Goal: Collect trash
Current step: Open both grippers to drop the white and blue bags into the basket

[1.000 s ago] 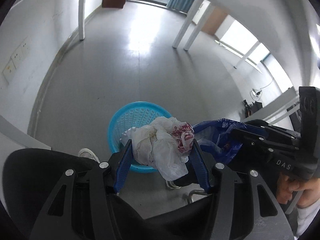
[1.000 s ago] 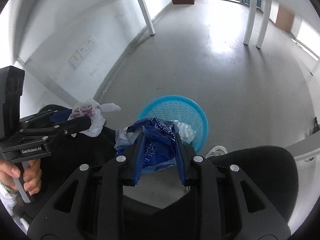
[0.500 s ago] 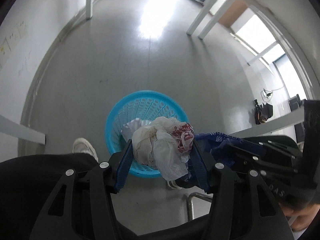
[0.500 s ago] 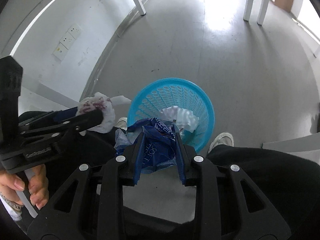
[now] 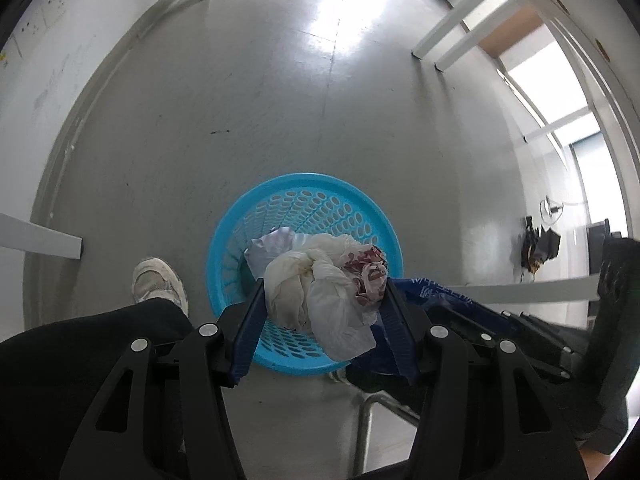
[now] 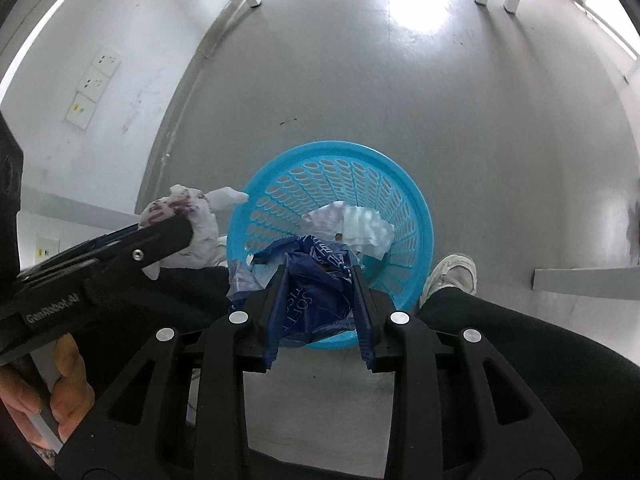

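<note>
A round blue plastic basket (image 5: 224, 256) (image 6: 416, 208) stands on the grey floor with crumpled white trash (image 6: 360, 230) inside. My left gripper (image 5: 324, 300) is shut on a crumpled white plastic bag with red print (image 5: 320, 284), held above the basket's near rim. It also shows at the left of the right wrist view (image 6: 188, 224). My right gripper (image 6: 318, 284) is shut on a crumpled dark blue plastic bag (image 6: 316, 280), held over the basket's near edge. That bag shows in the left wrist view (image 5: 432, 296) too.
The person's shoes (image 5: 156, 280) (image 6: 452, 276) and black trouser legs stand on either side of the basket. White table legs (image 5: 436, 40) stand at the far end. A white bar (image 5: 36, 236) juts in at left. Dark clutter (image 5: 540, 244) lies by the right wall.
Both grippers have moved forward and tilted down over the basket, still holding their bags. The basket now appears larger and more centred in both views.
</note>
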